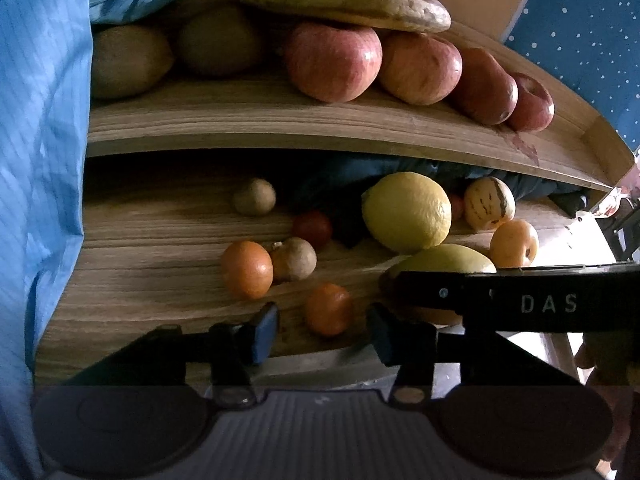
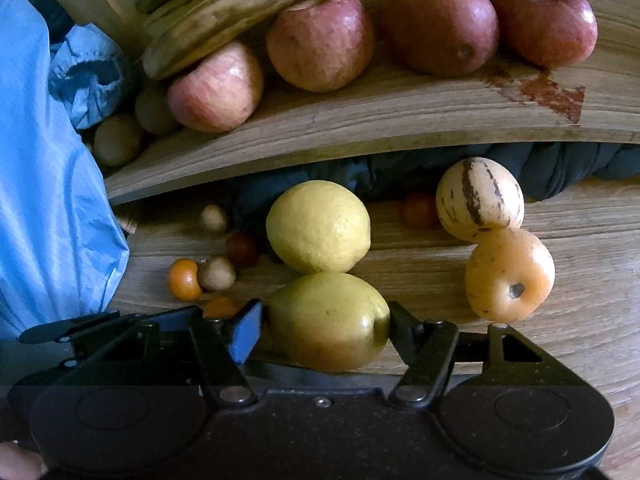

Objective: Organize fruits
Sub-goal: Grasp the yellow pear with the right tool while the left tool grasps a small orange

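Note:
On the lower wooden board point(image 1: 160, 280) a small orange point(image 1: 329, 309) lies between the fingers of my left gripper point(image 1: 322, 334). There is a gap on each side, so the gripper is open. My right gripper point(image 2: 325, 332) has its pads against both sides of a yellow-green fruit point(image 2: 328, 320) resting on the board point(image 2: 580, 248). Behind that fruit sits a lemon point(image 2: 318, 226). To the right are a striped pale melon point(image 2: 480, 198) and a yellow-orange fruit point(image 2: 510, 274). The right gripper's black body point(image 1: 520, 300) shows at the right of the left wrist view.
An upper wooden shelf point(image 1: 280, 120) carries red apples point(image 1: 334, 62), bananas point(image 1: 344, 0) and kiwis point(image 1: 128, 60). Another orange point(image 1: 247, 269), small brown fruits point(image 1: 294, 259) and a red tomato point(image 1: 312, 229) lie on the lower board. A person's blue sleeve point(image 1: 44, 160) fills the left.

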Demonstrator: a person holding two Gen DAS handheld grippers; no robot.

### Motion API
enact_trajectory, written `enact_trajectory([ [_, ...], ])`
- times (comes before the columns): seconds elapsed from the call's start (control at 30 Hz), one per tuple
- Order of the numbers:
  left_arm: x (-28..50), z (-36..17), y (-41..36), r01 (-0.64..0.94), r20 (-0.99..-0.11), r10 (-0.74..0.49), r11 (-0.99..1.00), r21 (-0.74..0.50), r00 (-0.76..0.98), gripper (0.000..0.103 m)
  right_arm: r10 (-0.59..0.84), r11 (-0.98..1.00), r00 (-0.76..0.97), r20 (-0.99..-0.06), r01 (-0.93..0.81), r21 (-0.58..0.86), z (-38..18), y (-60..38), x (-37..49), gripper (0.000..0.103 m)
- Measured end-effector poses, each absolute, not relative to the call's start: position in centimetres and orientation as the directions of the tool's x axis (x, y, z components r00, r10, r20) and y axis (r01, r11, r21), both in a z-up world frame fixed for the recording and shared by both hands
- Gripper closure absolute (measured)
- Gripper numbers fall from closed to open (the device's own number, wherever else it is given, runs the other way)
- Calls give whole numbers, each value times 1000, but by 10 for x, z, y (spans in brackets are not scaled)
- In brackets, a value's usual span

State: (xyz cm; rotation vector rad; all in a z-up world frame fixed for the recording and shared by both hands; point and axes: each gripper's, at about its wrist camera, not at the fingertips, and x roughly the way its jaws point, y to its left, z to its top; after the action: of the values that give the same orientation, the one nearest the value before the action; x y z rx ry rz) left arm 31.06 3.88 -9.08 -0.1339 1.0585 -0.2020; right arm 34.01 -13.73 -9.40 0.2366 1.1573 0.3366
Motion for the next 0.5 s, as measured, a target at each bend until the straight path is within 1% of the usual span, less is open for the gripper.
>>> enact_trajectory([
  [0.2,313,-92,38,98,-849,-236,972,-215,473,60,383,924,361,-850,-138,357,-94,-138,340,36],
  [0.27,313,-93,38,104,-849,-241,970,-218,470,67,384,923,362,-850,-137,358,-94,-138,340,36],
  [0.33,313,-93,36,110,-850,-241,970,-215,468,71,386,923,363,-848,-136,361,-94,-139,340,36],
  [0.5,313,-92,35,108,-850,-243,970,-218,468,73,392,920,366,-844,-135,368,-94,-141,340,38],
])
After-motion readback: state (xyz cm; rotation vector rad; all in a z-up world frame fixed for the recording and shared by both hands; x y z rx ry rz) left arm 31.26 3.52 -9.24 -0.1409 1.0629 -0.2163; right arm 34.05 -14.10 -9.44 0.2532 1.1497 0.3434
